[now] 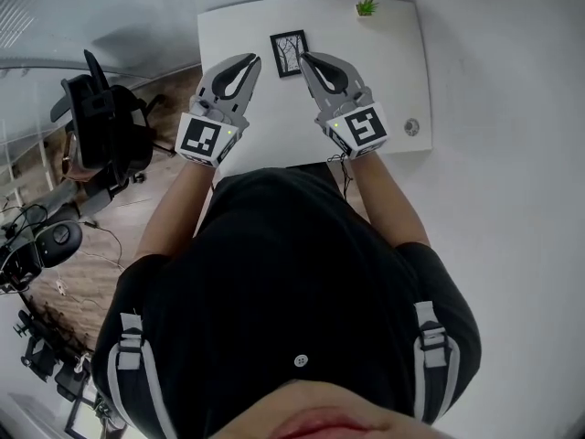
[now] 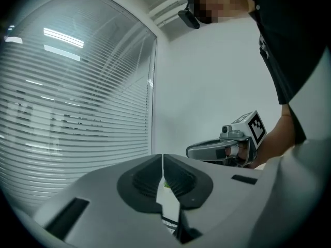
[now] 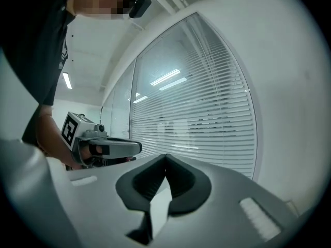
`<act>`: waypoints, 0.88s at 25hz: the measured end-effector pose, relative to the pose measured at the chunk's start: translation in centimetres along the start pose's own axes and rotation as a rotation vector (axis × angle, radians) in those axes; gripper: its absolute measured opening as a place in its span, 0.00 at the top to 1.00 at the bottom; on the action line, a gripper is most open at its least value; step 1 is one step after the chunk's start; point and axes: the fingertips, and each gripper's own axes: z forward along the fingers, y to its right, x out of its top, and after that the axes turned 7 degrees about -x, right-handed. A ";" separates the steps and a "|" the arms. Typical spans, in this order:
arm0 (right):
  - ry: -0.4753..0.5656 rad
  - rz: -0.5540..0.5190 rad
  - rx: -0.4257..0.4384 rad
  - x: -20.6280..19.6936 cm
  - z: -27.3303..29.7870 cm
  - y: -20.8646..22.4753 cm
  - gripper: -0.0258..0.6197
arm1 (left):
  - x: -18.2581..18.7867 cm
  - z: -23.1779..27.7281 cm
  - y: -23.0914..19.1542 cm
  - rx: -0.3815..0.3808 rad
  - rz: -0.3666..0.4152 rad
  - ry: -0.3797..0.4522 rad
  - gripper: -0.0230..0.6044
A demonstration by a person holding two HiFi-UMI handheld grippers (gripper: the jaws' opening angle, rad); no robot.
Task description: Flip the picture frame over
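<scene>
The left gripper [image 1: 249, 62] and right gripper [image 1: 307, 59] are hovering closed and empty; nudging the picture frame [image 1: 290, 53] like this could be pushing it off the table's [image 1: 402, 90] far edge.

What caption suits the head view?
Left gripper and right gripper, both shut and empty, flank the frame lying picture-up on the table.

A green plant [image 1: 366, 6] sits at the white table's [image 1: 402, 71] far corner; a black chair [image 1: 102, 126] stands left.

Bright even indoor light, strong fisheye warp, dark vignetted corners
</scene>
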 end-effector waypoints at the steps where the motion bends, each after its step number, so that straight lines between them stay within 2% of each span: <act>1: -0.002 -0.001 0.002 0.2 -0.1 -0.1 0.95 | 0.2 0.0 0.1 0.006 0.009 -0.002 0.95; 12: 0.029 -0.005 0.023 1.9 0.3 0.5 0.95 | 1.9 1.2 0.4 0.009 0.022 0.017 0.95; 19: 0.009 -0.001 0.000 2.4 0.5 1.2 0.95 | 1.8 1.1 -0.3 0.024 0.016 0.011 0.95; 22: 0.026 0.001 0.016 2.4 0.4 1.3 0.95 | 1.7 1.3 -0.5 0.027 0.014 0.009 0.95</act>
